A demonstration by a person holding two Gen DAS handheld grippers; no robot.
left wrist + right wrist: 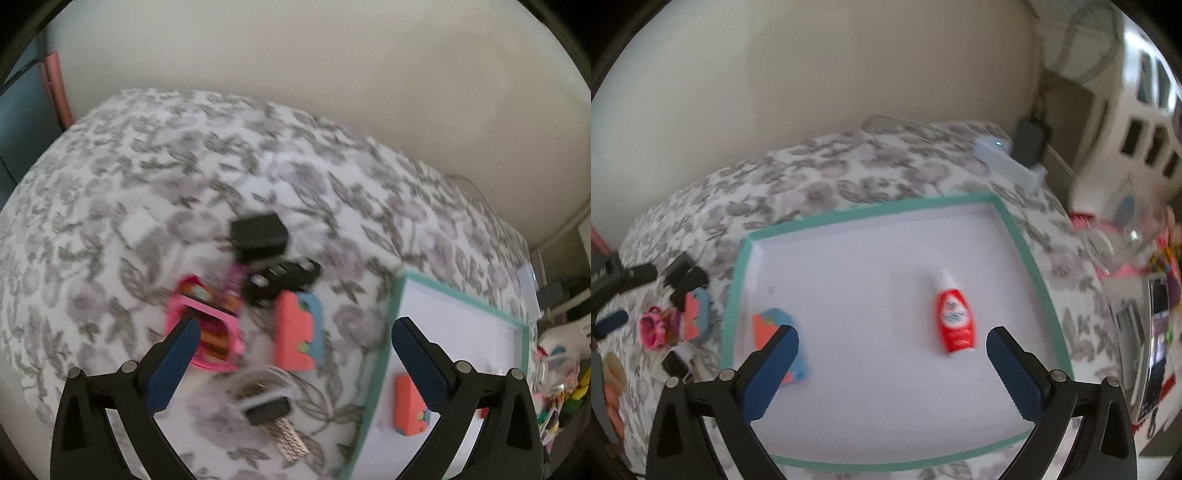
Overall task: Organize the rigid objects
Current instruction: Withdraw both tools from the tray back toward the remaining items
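two items already lie inside the tray [1023, 236]: the red bottle [955, 321] and an orange block [775, 332]. both your grippers' fingers [177, 354] are released and empty; next, fetch the key [273, 413] left of the tray.

left wrist view looks steeply down, close, beside the tray [388, 354]; right over it; both share it.
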